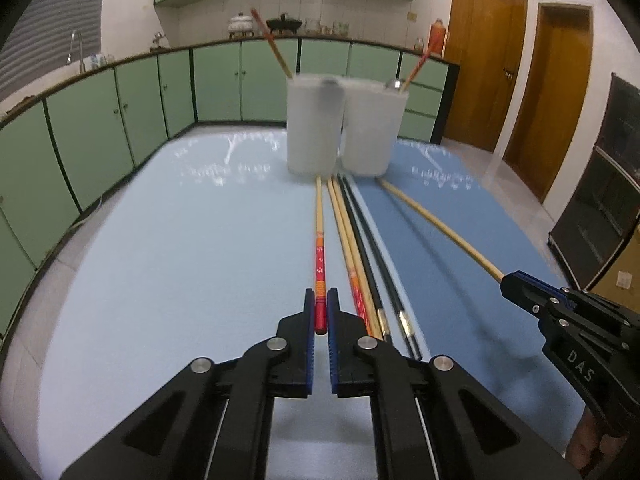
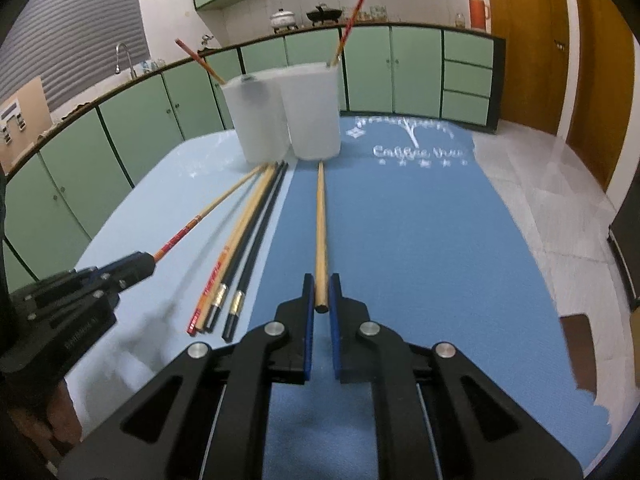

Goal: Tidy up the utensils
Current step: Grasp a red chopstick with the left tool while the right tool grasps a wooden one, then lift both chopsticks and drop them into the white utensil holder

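Note:
My left gripper (image 1: 320, 300) is shut on the red end of a red-and-wood chopstick (image 1: 319, 248), whose tip points at two frosted white cups (image 1: 314, 128) at the far side of the table. My right gripper (image 2: 321, 280) is shut on the butt of a plain wooden chopstick (image 2: 320, 220), which also points toward the cups (image 2: 314, 112). Each cup holds one red-ended chopstick (image 1: 272, 44) leaning outward. Between the held sticks lie loose chopsticks (image 2: 240, 240), two red-ended wooden ones and two black ones. The right gripper (image 1: 505, 282) shows at the left wrist view's right edge, the left gripper (image 2: 144, 266) at the right wrist view's left.
The table carries a light blue mat (image 1: 180, 240) on the left and a darker blue mat (image 2: 420, 240) with white print on the right. Green cabinets (image 1: 120, 112) run behind the table, wooden doors (image 1: 484, 60) stand at the right, and a dark cabinet (image 1: 604, 184) stands beside the table.

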A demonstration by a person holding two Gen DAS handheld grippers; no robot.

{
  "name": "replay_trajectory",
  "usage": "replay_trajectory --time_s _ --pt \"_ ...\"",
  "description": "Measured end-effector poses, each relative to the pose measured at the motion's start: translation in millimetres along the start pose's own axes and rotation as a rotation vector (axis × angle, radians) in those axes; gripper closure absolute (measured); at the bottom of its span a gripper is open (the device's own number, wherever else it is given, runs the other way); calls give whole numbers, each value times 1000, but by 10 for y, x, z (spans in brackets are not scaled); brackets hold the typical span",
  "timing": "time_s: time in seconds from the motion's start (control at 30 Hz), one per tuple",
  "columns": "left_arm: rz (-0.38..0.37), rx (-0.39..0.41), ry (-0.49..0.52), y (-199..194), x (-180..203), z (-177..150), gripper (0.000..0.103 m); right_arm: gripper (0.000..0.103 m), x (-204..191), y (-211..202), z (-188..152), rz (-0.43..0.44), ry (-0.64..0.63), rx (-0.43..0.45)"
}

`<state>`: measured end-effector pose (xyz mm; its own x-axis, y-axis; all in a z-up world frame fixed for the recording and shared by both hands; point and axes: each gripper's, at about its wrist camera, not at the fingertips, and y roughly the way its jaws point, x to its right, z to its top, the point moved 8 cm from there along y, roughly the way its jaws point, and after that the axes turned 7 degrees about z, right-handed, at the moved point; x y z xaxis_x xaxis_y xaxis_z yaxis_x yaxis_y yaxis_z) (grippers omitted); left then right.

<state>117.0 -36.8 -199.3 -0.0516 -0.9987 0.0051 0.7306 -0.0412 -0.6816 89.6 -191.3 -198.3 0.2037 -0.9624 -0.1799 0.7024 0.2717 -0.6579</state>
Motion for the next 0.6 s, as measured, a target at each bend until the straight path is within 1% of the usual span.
replay_trajectory --time_s 0.27,0.4,0.6 --pt "-14 124 -25 -409 -68 441 97 97 -19 -322 447 23 -23 100" --pt "-26 185 -28 -585 -84 702 97 97 -8 -466 721 60 -8 147" --pt "-36 250 -18 -702 -75 1021 97 97 1 -634 1139 112 -6 199"
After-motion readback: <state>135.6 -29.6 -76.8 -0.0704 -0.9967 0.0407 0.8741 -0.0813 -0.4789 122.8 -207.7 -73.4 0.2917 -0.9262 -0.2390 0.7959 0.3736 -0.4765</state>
